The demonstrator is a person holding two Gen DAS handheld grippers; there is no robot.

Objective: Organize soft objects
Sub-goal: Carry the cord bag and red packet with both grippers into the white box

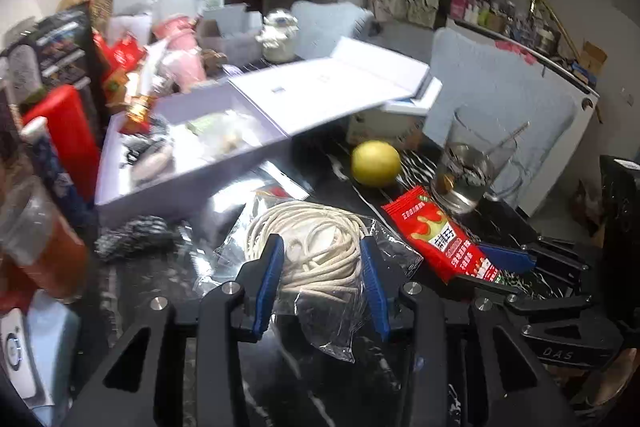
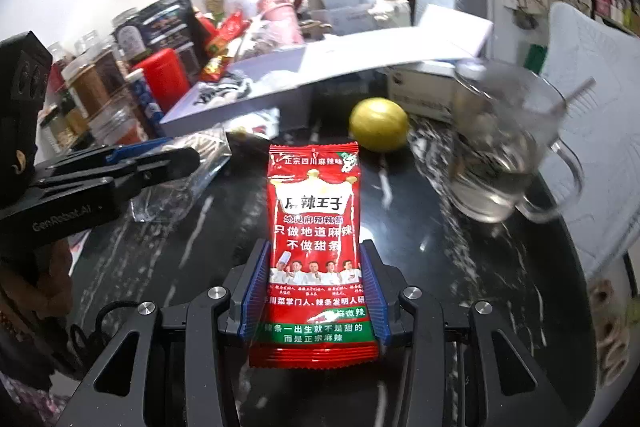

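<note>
My left gripper has its jaws on both sides of a clear plastic bag of coiled white rope on the dark marble table, closed on it. My right gripper is shut on a red snack packet that lies lengthwise between the blue pads; the packet also shows in the left wrist view. An open white box with soft items inside sits behind the rope bag, its lid tilted open. It also shows in the right wrist view.
A yellow lemon and a glass mug with liquid stand right of the box. A dark scouring pad lies left of the rope. Jars, a red container and packets crowd the left. The left gripper shows at the left of the right wrist view.
</note>
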